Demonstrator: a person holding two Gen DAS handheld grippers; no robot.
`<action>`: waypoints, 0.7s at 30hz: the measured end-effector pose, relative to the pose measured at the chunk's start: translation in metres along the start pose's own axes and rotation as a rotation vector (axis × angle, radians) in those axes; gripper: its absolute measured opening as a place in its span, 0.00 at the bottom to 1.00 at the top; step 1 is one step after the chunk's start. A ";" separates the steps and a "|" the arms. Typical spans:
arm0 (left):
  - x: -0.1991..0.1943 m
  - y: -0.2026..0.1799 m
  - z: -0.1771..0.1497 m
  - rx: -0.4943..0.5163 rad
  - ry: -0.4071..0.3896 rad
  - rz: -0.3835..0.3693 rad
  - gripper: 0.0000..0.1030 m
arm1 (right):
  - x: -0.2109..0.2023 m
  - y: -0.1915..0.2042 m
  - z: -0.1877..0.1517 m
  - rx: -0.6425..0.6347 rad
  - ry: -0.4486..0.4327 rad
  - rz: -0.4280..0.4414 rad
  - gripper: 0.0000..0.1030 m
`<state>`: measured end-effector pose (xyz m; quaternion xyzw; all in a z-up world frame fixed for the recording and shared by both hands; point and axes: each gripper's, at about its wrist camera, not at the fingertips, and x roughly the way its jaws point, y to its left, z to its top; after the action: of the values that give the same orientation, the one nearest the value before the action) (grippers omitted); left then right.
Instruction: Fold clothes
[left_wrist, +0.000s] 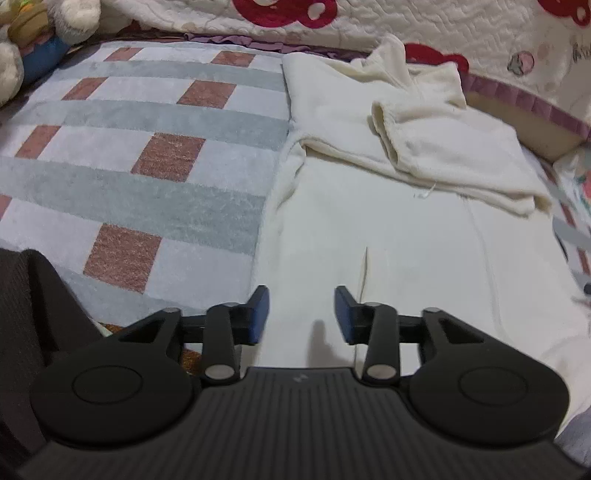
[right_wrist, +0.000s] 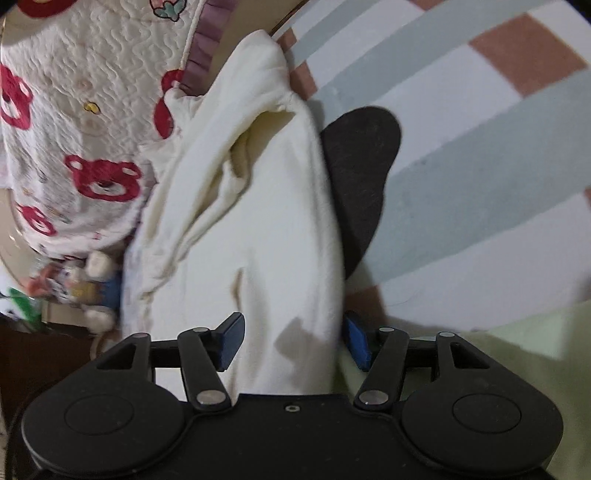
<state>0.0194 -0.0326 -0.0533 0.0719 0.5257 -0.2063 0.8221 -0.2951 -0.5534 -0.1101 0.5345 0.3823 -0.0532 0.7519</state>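
Note:
A cream fleece garment (left_wrist: 388, 229) lies flat on a checked blanket (left_wrist: 147, 155), with one sleeve and its cuff (left_wrist: 388, 129) folded across the upper part. My left gripper (left_wrist: 301, 306) hovers open over the garment's near end, nothing between its blue pads. In the right wrist view the same garment (right_wrist: 266, 206) looks bunched and runs away from the camera. Its near edge lies between the wide-apart fingers of my right gripper (right_wrist: 293, 339), which is open; the right pad (right_wrist: 356, 343) sits just past the cloth's edge.
A quilted bumper with red bear print (left_wrist: 369, 22) (right_wrist: 85, 122) borders the blanket. Plush toys (left_wrist: 44, 33) (right_wrist: 92, 291) sit at its end. Dark fabric (left_wrist: 26, 306) (right_wrist: 362, 166) lies beside the garment. Pale green cloth (right_wrist: 517, 350) is at the lower right.

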 end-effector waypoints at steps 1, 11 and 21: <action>0.000 0.001 0.000 -0.002 -0.004 -0.001 0.49 | 0.000 0.002 -0.001 -0.003 0.008 0.008 0.64; -0.020 0.000 0.004 0.007 -0.093 -0.079 0.12 | -0.014 0.077 -0.015 -0.341 -0.162 0.046 0.10; -0.041 0.000 0.032 -0.020 -0.230 -0.168 0.07 | -0.035 0.151 0.010 -0.613 -0.318 0.004 0.10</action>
<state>0.0313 -0.0328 -0.0030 -0.0047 0.4340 -0.2759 0.8576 -0.2410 -0.5098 0.0286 0.2694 0.2574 -0.0168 0.9278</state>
